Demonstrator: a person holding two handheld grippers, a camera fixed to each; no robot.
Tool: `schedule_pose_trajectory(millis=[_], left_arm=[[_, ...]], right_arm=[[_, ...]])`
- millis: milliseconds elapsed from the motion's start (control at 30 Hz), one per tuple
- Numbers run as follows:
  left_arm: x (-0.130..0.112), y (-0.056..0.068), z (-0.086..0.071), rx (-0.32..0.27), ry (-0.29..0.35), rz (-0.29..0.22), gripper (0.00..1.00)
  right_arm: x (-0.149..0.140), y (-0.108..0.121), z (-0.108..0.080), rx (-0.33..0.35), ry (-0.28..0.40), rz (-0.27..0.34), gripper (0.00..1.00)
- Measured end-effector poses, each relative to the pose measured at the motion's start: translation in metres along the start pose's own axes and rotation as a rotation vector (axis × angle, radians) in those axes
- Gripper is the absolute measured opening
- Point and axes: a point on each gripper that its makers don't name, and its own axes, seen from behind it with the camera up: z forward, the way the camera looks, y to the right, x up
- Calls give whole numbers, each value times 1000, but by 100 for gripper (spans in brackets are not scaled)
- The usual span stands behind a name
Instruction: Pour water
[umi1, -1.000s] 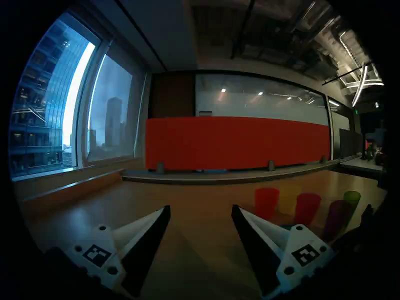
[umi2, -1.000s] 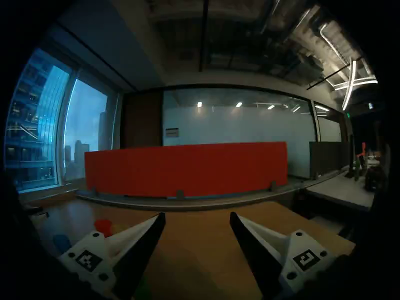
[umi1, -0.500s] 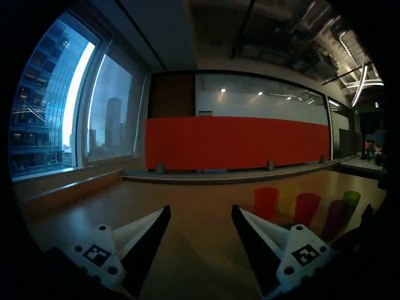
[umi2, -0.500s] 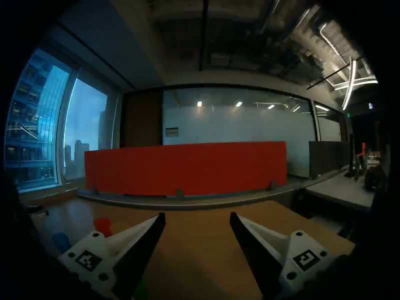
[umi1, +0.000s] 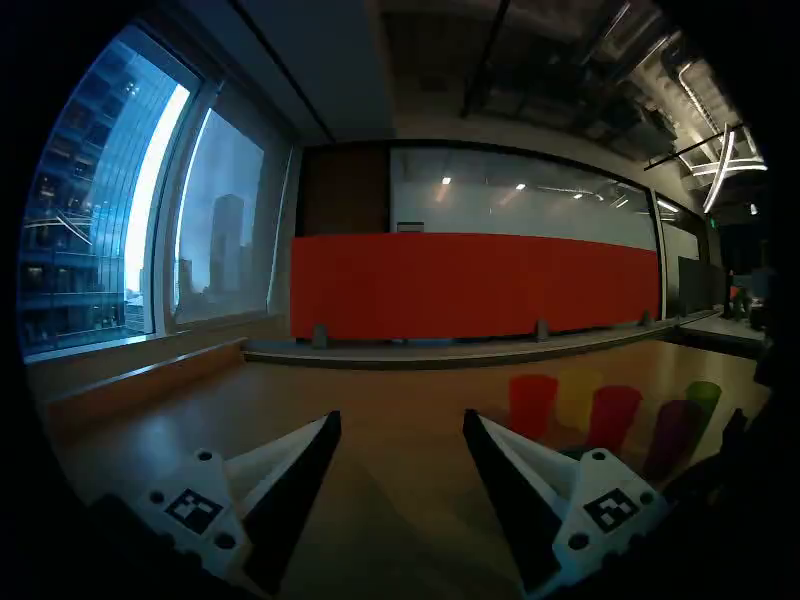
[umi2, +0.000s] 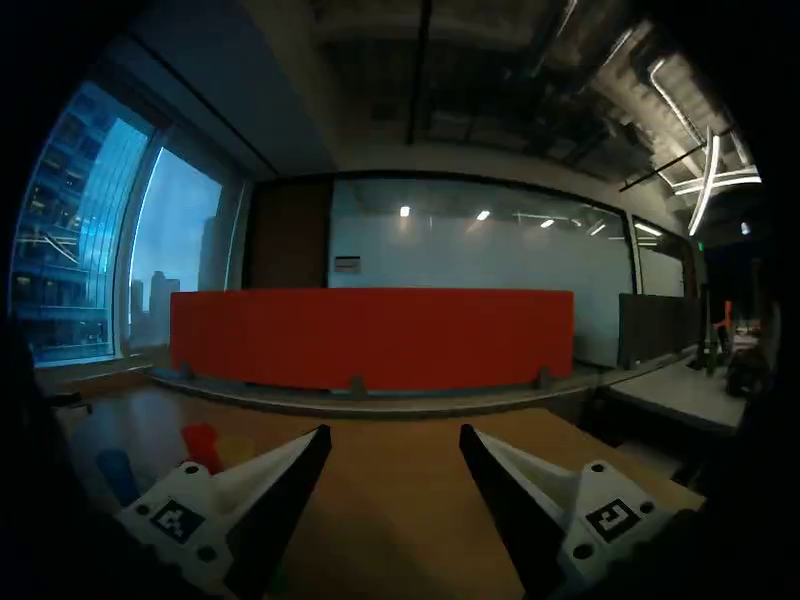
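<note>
Your right gripper (umi2: 394, 430) has tilted up slightly; the red cup (umi2: 200, 442), yellow cup (umi2: 237, 450) and blue cup (umi2: 115, 472) stand beyond its left finger on the wooden table (umi2: 400, 520). Your left gripper (umi1: 400, 415) has the cups to its right. Both spread wide, empty.

- Left tool (umi1: 400, 440): held level and pointing forward, its two white-and-black fingers (umi1: 285, 480) spread wide, nothing between them.
- Right tool (umi2: 395, 455): likewise level, fingers (umi2: 275, 490) parted, gripping nothing.

A row of cups (umi1: 612, 415) stands on the bench (umi1: 400, 410), lower right in the left gripper view; partition (umi1: 470, 285) behind, windows (umi1: 100, 230) left.
</note>
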Motion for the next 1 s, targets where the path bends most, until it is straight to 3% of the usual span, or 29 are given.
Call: schedule_pose_trajectory(millis=[467, 767, 1000], left_arm=[[0, 0, 0, 0, 0, -1, 91], [0, -1, 0, 0, 0, -1, 91], [0, -1, 1, 0, 0, 0, 91]], right_arm=[[-29, -9, 13, -5, 10, -36, 100], [-50, -5, 16, -26, 23, 23, 100], [-68, -3, 19, -38, 8, 28, 100]])
